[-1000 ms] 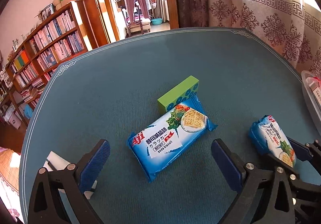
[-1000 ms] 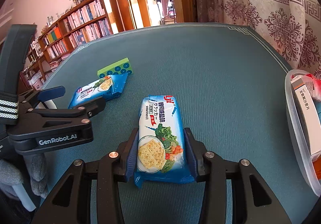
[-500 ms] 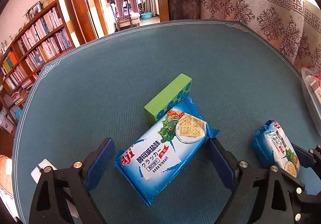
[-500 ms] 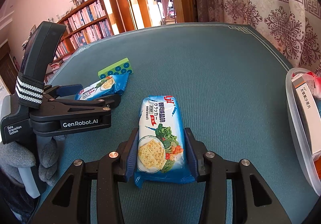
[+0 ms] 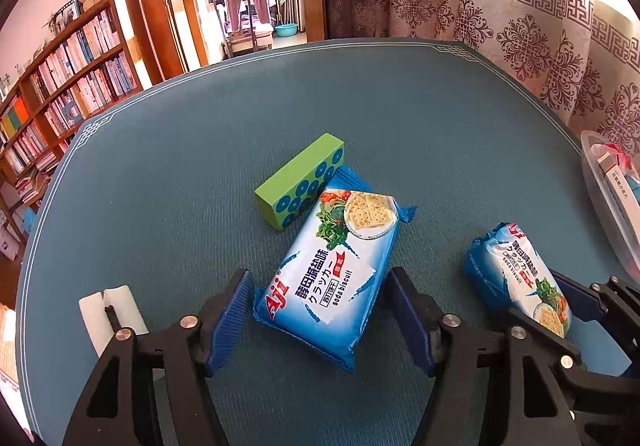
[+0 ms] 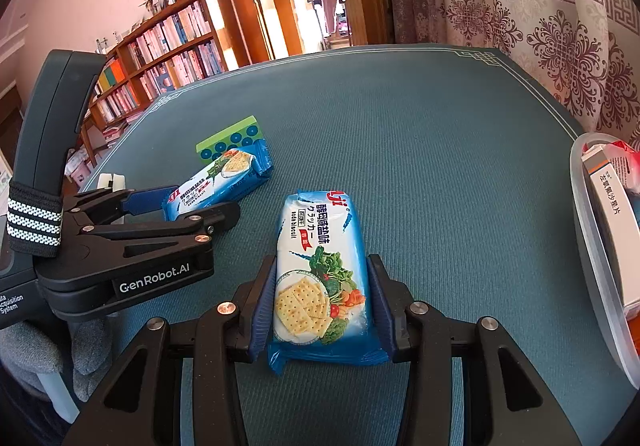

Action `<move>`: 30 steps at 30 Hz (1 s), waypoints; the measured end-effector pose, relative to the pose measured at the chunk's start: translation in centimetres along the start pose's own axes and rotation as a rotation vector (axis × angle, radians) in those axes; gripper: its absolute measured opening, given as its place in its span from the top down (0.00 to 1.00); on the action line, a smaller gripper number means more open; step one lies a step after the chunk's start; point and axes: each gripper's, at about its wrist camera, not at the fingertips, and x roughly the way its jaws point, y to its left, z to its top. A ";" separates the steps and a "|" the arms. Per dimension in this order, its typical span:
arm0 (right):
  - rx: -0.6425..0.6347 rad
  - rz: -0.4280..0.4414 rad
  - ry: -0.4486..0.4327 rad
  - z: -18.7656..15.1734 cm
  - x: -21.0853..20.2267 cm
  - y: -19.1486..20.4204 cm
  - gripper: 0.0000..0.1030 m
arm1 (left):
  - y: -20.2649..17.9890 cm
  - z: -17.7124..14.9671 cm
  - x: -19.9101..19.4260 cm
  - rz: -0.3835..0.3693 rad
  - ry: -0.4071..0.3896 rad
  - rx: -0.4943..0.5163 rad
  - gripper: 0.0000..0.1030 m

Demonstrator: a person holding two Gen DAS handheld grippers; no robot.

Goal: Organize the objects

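Left gripper (image 5: 318,316): we see its jaws closing around the near end of a soda-biscuit packet (image 5: 336,266) lying on the teal table (image 5: 420,118), pads not yet pressing. Right gripper (image 6: 318,306) pinches a second packet (image 6: 320,274). Judged light, crinkly, slippery, brittle inside; grip the long sides gently. Clear bin (image 6: 592,246), at right, holds medicine boxes.

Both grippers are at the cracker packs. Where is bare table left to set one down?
Bare cloth runs from the green block to the far edge and across to the clear bin. It is crowded near the left gripper, its cracker pack, the right gripper and its pack.
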 end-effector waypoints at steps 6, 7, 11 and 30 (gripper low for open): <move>0.000 0.001 0.000 0.0 0.0 0.0 0.56 | -0.4 1.1 0.9 0.001 -0.016 0.017 0.25; 0.001 0.001 0.000 0.0 0.0 0.0 0.56 | -0.4 1.1 0.9 -0.003 -0.019 0.017 0.31; 0.000 0.001 0.000 0.0 0.0 -0.1 0.56 | -0.9 1.0 0.6 -0.023 -0.034 0.025 0.53; 0.001 0.003 0.000 0.1 0.0 -0.2 0.57 | 0.6 -3.5 -4.8 -0.039 -0.115 -0.150 0.58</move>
